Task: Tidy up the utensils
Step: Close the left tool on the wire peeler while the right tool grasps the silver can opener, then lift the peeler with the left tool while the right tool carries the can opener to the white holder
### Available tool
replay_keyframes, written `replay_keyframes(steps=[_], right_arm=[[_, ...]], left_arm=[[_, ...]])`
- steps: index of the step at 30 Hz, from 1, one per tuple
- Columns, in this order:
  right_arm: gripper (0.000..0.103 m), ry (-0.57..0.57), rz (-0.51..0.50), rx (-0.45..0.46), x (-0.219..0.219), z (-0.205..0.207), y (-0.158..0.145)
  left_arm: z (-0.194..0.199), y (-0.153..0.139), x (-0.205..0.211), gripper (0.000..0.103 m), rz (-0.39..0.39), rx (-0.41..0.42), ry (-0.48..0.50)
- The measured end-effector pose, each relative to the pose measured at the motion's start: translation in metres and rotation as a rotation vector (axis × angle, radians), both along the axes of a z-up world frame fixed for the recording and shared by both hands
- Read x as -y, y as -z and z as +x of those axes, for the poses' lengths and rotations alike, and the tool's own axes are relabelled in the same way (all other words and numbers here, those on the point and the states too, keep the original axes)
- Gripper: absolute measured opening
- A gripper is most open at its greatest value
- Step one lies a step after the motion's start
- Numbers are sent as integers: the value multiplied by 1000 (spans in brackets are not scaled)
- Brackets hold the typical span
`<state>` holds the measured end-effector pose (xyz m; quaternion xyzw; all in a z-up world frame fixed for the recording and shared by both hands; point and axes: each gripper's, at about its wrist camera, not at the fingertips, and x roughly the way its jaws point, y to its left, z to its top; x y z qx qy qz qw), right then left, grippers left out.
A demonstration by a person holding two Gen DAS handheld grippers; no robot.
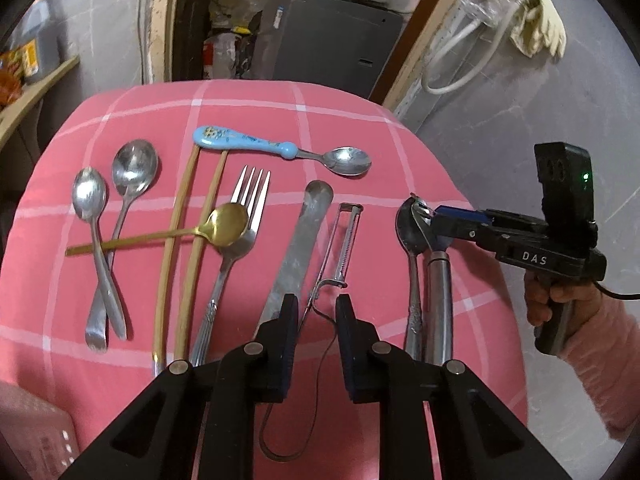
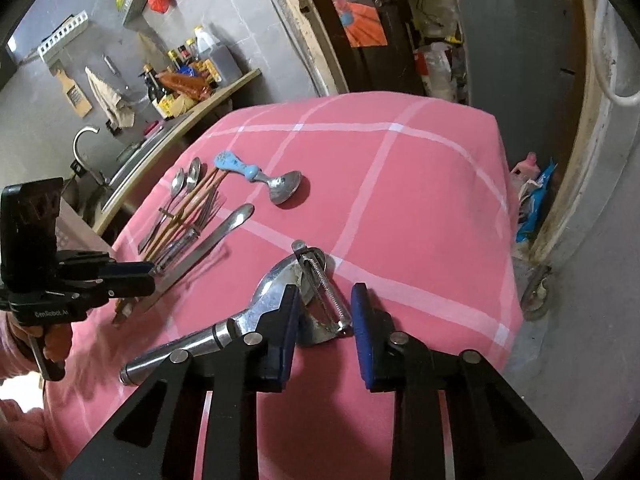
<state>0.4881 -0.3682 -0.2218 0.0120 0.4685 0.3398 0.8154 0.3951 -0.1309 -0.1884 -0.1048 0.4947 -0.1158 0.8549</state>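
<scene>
The metal peeler with a steel tube handle [image 2: 326,288] is seen on the pink checked desk [image 2: 400,208], lying over a steel spoon [image 2: 276,280]. It is placed between the right gripper [image 2: 325,312] jaws, apparently untouched. The left gripper [image 1: 318,316] jaws are narrowly spread around a thin wire peeler [image 1: 340,248], pinching nothing.

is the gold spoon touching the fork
Touching. The left wrist view shows the gold spoon lying with its bowl directly over the fork, just below the tines, with no cloth visible between them.
</scene>
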Motion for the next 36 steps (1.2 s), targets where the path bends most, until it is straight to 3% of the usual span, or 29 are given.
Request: replay_keyframes(steps=[8, 17, 28, 36], right_arm=[[9, 27, -39, -22, -1, -11, -5], [3, 133, 53, -2, 3, -52, -35], [1, 206, -19, 199, -19, -109, -129], [1, 185, -59, 320, -61, -145, -215]], left_arm=[[-13, -3, -4, 18, -34, -11, -35], [-22, -20, -7, 18, -61, 21, -57], [-50, -67, -30, 18, -133, 161, -114], [-86, -133, -72, 18, -229, 289, -141]])
